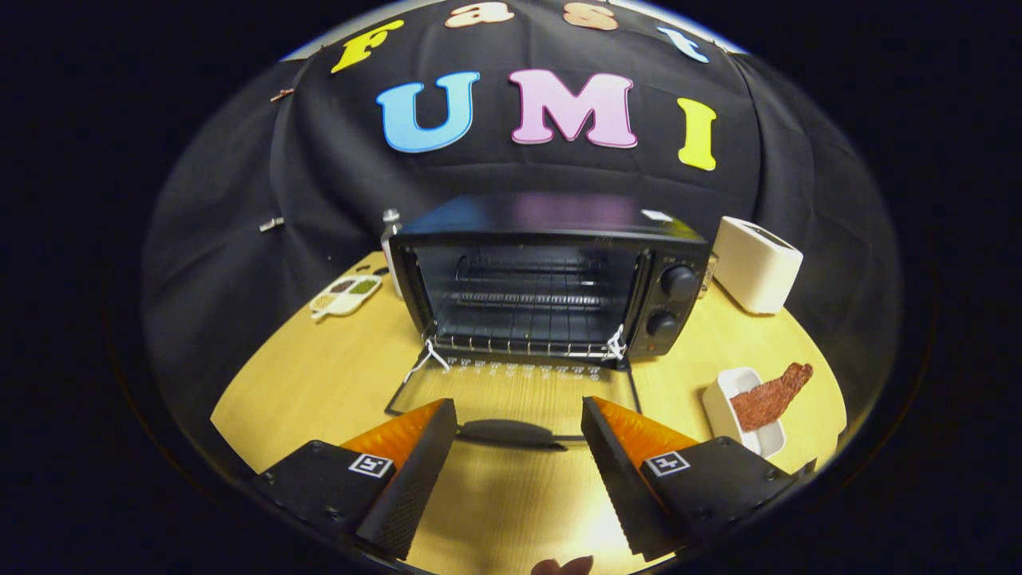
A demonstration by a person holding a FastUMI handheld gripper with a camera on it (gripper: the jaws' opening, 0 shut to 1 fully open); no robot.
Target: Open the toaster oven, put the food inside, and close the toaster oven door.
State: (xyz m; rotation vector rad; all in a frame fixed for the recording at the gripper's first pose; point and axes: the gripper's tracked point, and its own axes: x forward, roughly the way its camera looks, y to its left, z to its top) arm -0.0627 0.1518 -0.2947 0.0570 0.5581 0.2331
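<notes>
Black toaster oven (pixel 551 275) door lies flat open beyond the spread, empty claw (pixel 519 431).

Oven mouth (pixel 527 299) unobstructed — lowered door (pixel 515 399) ahead

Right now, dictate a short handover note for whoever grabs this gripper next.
Gripper: open, holding nothing, jaws wide apart on either side of the door handle.
Toaster oven: door already folded down flat on the table, rack bare.
Food: reddish meat strip lying on a white dish, beyond the right-hand finger.
Done: opening.
Left: pick up the meat, place it inside, close the door.
</notes>
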